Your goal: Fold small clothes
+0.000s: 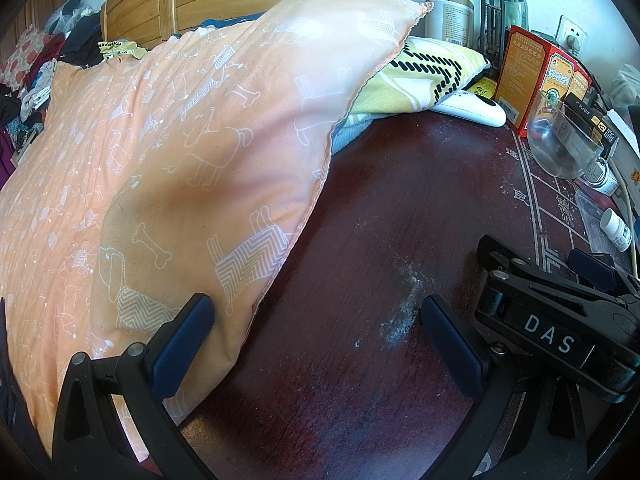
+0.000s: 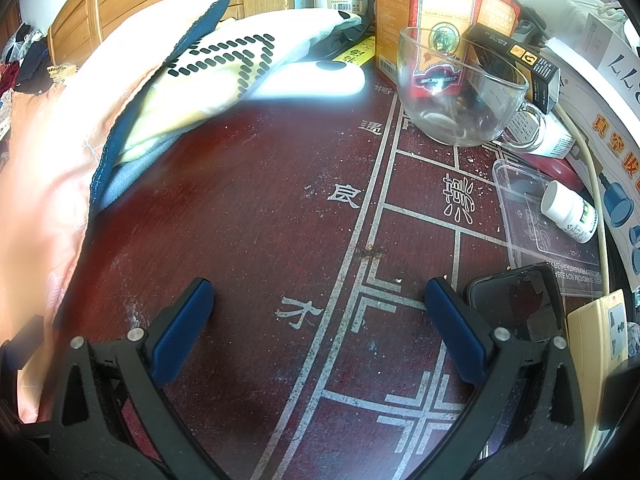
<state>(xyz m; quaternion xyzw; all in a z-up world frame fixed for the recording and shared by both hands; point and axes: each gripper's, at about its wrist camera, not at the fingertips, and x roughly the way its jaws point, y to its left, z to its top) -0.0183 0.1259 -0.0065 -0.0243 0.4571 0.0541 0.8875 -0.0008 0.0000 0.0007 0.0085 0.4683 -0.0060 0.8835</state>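
My left gripper (image 1: 316, 344) hangs over the dark red wooden table (image 1: 360, 220), my right gripper (image 2: 320, 332) beside it to the right. The orange dog-print pillow (image 1: 180, 140) lies left of me, overlapping the table's edge. Behind it, the yellow patterned cushion (image 1: 424, 76) rests on the table, with the white oval device (image 1: 472, 110) just beside it. The clear glass cup (image 2: 460, 92) stands far right, before the red and orange cartons (image 2: 436, 12). The black phone (image 2: 516, 304) lies just right of my right gripper.
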